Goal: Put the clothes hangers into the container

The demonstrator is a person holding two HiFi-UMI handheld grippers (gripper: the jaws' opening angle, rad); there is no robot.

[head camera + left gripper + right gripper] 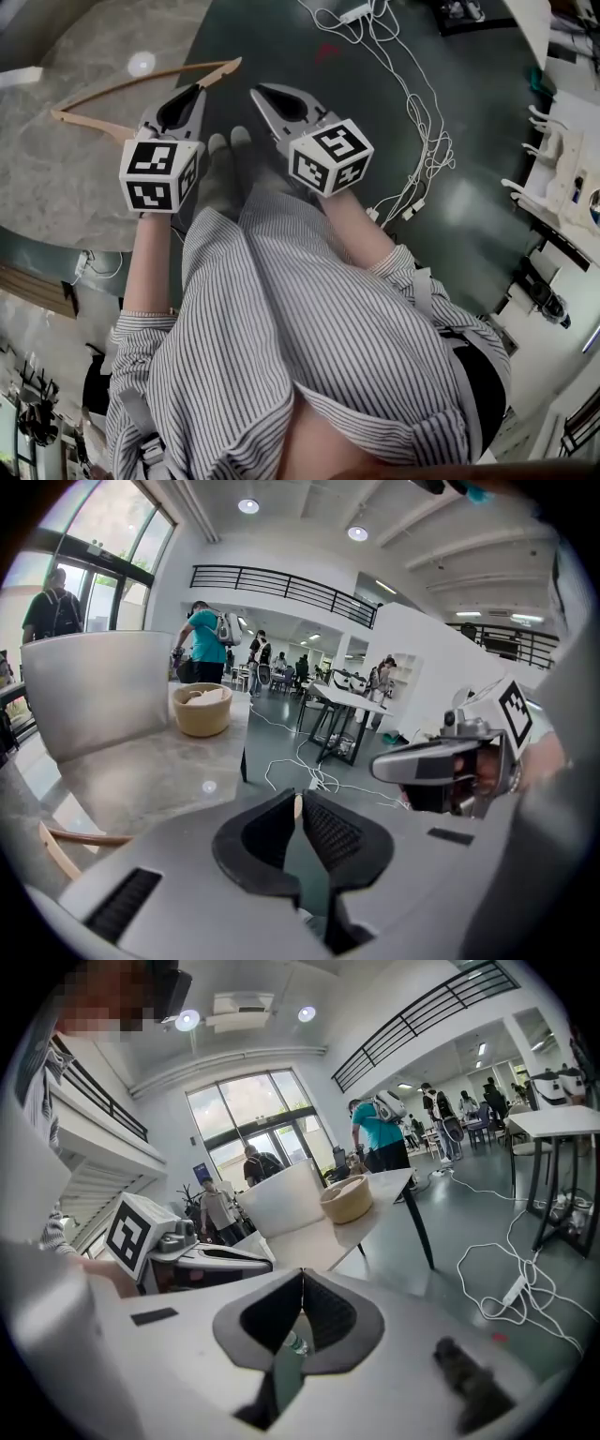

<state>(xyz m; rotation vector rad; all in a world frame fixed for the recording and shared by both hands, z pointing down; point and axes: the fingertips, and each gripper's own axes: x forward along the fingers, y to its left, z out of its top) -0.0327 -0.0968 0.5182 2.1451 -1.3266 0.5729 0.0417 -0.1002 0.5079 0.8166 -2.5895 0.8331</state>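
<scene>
Pinching a thin pale sliver of wood between its black ribbed pads, the left gripper [299, 803] has its jaws drawn almost fully together. From the head view, its tips [199, 89] meet the flat end of one arm of the wooden hanger [94, 125]. That hanger spreads away to the left over the grey marble table [56, 178], and its other arm shows low at the left in the left gripper view [70, 838]; whether it rests on the tabletop or is lifted off it I cannot tell. Just beside it, the right gripper [255, 91] is closed too, its pads meeting tip to tip [302, 1274] with nothing held between them. Both grippers point forward, side by side, over the person's pale shoes [225, 150] and striped shirt [281, 328]. Farther along the table a round tan basket [202, 711] with pale things inside stands next to a tall white curved tub [89, 700]. Both show again in the right gripper view, the basket [347, 1200] to the right of the tub [281, 1196]. White cables [412, 122] trail across the dark floor [281, 37] to the right of the table.
</scene>
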